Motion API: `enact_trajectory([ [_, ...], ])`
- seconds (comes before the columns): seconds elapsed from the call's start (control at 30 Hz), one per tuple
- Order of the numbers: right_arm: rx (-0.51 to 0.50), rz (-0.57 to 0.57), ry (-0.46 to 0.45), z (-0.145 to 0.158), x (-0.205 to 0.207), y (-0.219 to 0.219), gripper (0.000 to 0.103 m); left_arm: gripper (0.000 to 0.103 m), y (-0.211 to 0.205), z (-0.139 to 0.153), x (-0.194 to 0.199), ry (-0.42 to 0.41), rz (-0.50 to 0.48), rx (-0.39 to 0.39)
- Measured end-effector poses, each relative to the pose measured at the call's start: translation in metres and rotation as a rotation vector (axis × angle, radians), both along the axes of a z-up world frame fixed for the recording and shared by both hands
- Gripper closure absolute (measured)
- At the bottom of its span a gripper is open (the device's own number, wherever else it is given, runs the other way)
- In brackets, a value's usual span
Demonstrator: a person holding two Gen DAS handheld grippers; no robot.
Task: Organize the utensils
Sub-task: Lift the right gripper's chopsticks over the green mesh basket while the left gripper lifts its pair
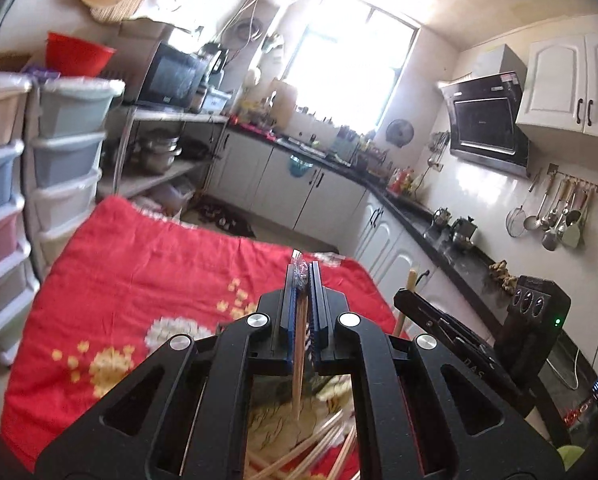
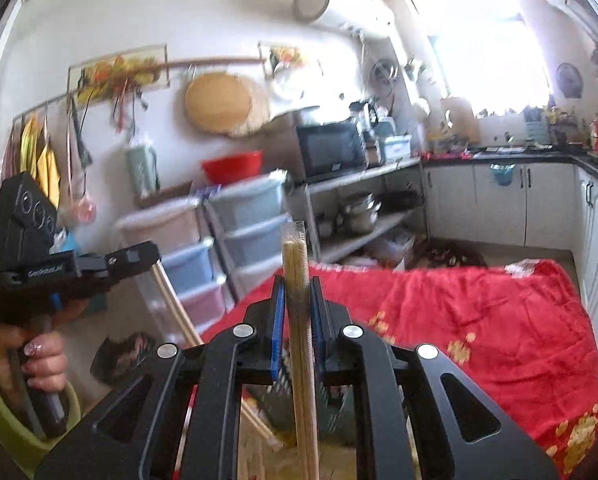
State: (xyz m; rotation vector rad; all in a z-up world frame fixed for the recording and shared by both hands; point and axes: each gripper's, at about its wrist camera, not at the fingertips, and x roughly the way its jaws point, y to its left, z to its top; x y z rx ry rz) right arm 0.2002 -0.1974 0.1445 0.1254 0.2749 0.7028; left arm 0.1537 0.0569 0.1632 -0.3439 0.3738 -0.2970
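My left gripper (image 1: 303, 276) is shut on a wrapped pair of wooden chopsticks (image 1: 299, 356), its clear plastic wrapper tip sticking out past the fingertips. Below it several loose chopsticks (image 1: 311, 448) lie on the red floral cloth (image 1: 139, 272). My right gripper (image 2: 297, 284) is shut on another pair of chopsticks in a clear sleeve (image 2: 295, 256), held upright above a dark green slotted basket (image 2: 331, 408). The right gripper shows in the left wrist view (image 1: 443, 320), holding its chopsticks (image 1: 410, 280). The left gripper shows in the right wrist view (image 2: 131, 258) at the left.
The cloth covers a table in a kitchen. Stacked plastic drawers (image 1: 59, 152) stand to the left of it. A black counter (image 1: 451, 248) with kettles runs along the right. A shelf with a microwave (image 2: 331, 152) and pots stands beyond.
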Motion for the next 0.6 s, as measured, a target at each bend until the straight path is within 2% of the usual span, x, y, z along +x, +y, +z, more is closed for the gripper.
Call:
enact_trajectory([
  [0.33,0.093,-0.105,-0.095,0.024,0.034,-0.01,0.091,0.1,-0.002,0.026,0.014,-0.072,0.056,0.037],
  [0.6,0.114,-0.18,-0.156,0.019,0.055,-0.01,0.091,0.1,0.008,0.017,0.022,-0.08,0.123,0.063],
])
